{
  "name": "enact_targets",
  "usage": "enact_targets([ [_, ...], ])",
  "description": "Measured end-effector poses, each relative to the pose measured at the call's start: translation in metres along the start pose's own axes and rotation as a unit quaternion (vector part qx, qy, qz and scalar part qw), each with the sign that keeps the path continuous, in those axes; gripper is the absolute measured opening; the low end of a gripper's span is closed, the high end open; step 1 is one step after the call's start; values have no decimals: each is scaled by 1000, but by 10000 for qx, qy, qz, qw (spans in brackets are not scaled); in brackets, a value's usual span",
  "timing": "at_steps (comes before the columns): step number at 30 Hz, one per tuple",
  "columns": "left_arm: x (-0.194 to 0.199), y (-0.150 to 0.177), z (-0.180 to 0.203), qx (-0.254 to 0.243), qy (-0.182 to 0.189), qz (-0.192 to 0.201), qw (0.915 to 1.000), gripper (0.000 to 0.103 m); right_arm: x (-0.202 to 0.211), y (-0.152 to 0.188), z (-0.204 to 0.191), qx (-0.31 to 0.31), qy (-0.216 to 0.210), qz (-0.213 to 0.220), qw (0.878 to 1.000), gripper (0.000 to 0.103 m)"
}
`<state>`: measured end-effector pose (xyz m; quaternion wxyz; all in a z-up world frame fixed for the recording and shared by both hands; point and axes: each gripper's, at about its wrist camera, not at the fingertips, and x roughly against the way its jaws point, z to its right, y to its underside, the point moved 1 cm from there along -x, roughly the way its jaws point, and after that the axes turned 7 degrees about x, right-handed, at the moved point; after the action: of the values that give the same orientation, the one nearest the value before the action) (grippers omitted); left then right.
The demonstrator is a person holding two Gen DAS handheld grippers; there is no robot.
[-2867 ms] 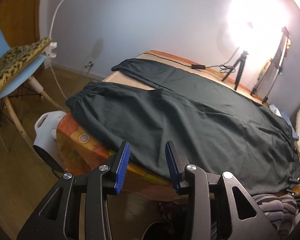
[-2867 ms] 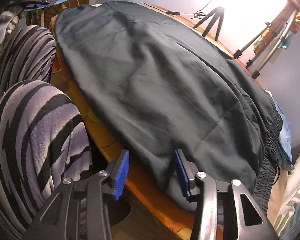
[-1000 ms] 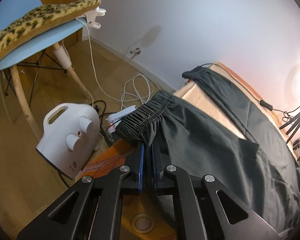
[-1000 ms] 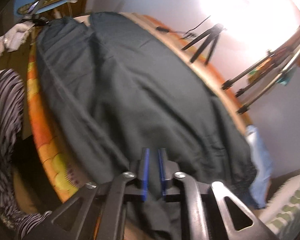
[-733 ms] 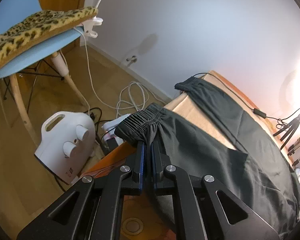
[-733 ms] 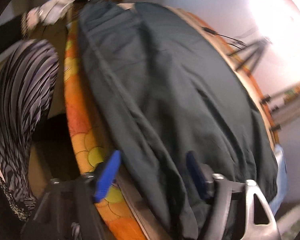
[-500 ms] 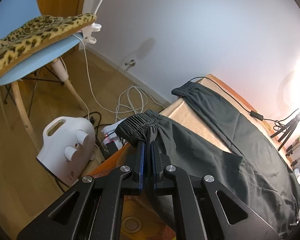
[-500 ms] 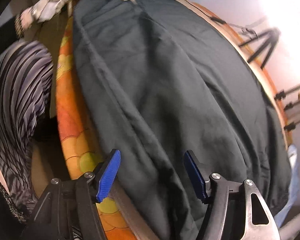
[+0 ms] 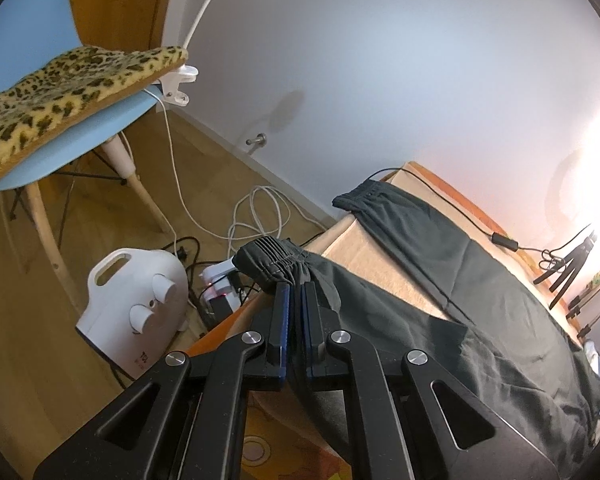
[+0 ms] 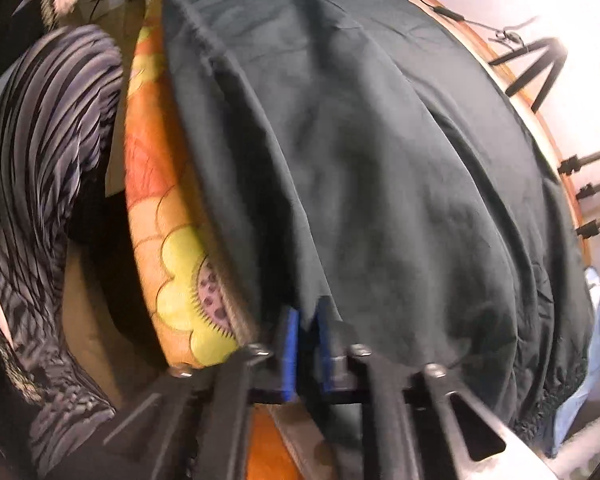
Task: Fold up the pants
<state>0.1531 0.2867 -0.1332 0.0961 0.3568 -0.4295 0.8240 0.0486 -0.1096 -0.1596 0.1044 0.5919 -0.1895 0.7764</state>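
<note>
Dark pants [image 9: 480, 304] lie spread over a table with an orange patterned cover [image 10: 172, 208]. My left gripper [image 9: 295, 300] is shut on the gathered cuff [image 9: 272, 260] of the near leg, which it holds a little above the table's end. The other leg's cuff [image 9: 364, 196] rests flat further back. In the right wrist view the pants [image 10: 380, 160] fill most of the frame. My right gripper [image 10: 306, 320] is shut on the fabric's near edge by the table's rim, with cloth pinched between the blue pads.
A white heater [image 9: 136, 304] and tangled cables [image 9: 256, 216] sit on the wooden floor below the table's end. A blue chair [image 9: 60, 140] with a leopard cushion stands at left. Tripods [image 9: 572, 268] line the far wall. A person's striped trouser leg [image 10: 40, 200] is beside the table.
My left gripper has lifted the cuff slightly. My right gripper opened wide, dropped toward the table's rim and shut on the pants' near edge.
</note>
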Motion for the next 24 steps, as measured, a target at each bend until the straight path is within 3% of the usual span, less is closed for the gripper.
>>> enact_targets([
  [7, 12, -20, 13, 40, 131, 305, 9994, 2, 51, -8, 24, -366, 1235, 491, 9905, 0],
  [13, 11, -18, 17, -282, -30, 300, 9991, 2, 64, -23, 43, -449, 1495, 566, 9861, 0],
  [16, -5, -21, -2, -58, -20, -72, 10000, 3, 56, -17, 54, -442, 1586, 490, 9851, 0],
  [17, -10, -22, -7, 51, 2, -178, 9998, 8, 54, -13, 59, -491, 1603, 459, 9848, 0],
  [20, -23, -25, -19, 336, 38, -451, 9984, 55, 43, -13, 76, -725, 1658, 376, 9828, 0],
  [22, -37, -24, -24, 472, 180, -777, 9957, 57, 38, -14, 80, -784, 1608, 403, 9830, 0],
  [24, -48, -22, -26, 482, 38, -956, 9942, 58, 35, -16, 81, -754, 1585, 384, 9837, 0],
])
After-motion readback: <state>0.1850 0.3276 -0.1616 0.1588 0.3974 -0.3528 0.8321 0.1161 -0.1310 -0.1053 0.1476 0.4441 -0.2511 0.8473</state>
